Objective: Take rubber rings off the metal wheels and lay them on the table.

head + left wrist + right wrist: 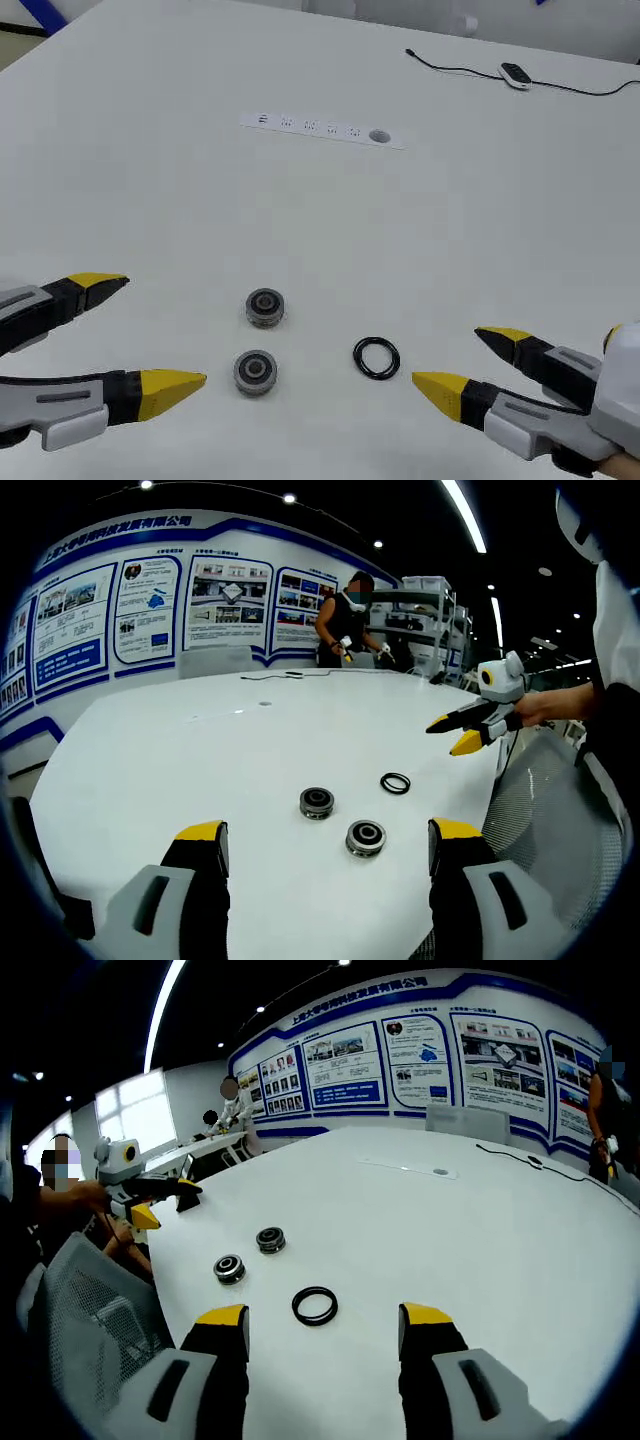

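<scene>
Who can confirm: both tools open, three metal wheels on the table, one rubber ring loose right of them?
Wrong count: the head view shows two metal wheels, not three. The left tool and right tool are open; one rubber ring lies loose right of them.

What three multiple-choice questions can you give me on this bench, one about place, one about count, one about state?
1. Where does the loose rubber ring lie relative to the metal wheels?
A. Stacked on one of them
B. On the floor
C. On the table, between them and the right tool

2. How many metal wheels are on the table?
A. One
B. Two
C. Four

3. How are the left tool and the right tool?
A. Both open, holding nothing
B. Both shut on the ring
C. Left shut on a wheel

Answers: 1 C, the ring lies flat beside the nearer wheel; 2 B, a pair sits close together; 3 A, each tool's jaws stand wide apart with nothing between them.
</scene>
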`<state>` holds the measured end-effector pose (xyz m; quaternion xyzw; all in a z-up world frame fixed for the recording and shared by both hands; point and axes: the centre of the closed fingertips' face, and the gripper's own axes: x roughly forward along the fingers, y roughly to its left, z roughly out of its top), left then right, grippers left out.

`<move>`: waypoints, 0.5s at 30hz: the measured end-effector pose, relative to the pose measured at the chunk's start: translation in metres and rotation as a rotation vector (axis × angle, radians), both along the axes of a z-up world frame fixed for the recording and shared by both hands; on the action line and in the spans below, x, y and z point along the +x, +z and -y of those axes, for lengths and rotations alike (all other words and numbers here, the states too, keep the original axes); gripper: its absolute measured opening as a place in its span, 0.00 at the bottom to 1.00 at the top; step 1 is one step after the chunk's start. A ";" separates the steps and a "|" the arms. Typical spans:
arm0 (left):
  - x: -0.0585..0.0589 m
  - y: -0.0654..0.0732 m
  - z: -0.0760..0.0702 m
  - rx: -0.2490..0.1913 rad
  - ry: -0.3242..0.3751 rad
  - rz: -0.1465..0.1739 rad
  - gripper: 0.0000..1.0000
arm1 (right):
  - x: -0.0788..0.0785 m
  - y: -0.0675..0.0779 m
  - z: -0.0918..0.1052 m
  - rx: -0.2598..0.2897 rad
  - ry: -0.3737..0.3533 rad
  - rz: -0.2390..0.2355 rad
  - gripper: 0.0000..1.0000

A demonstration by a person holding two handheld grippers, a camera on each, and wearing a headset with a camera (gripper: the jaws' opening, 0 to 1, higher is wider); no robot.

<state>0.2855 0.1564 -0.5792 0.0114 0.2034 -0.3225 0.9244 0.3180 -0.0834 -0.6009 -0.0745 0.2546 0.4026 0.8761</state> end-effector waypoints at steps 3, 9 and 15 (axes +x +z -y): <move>-0.002 0.001 0.000 -0.003 0.000 0.003 0.88 | -0.001 0.002 0.003 0.005 0.002 -0.004 0.66; -0.004 -0.004 -0.001 0.017 -0.005 -0.001 0.92 | -0.002 0.006 0.003 0.006 0.016 0.001 0.71; -0.006 -0.011 -0.003 0.050 -0.013 -0.012 0.96 | -0.003 -0.002 -0.003 -0.069 0.065 0.009 0.75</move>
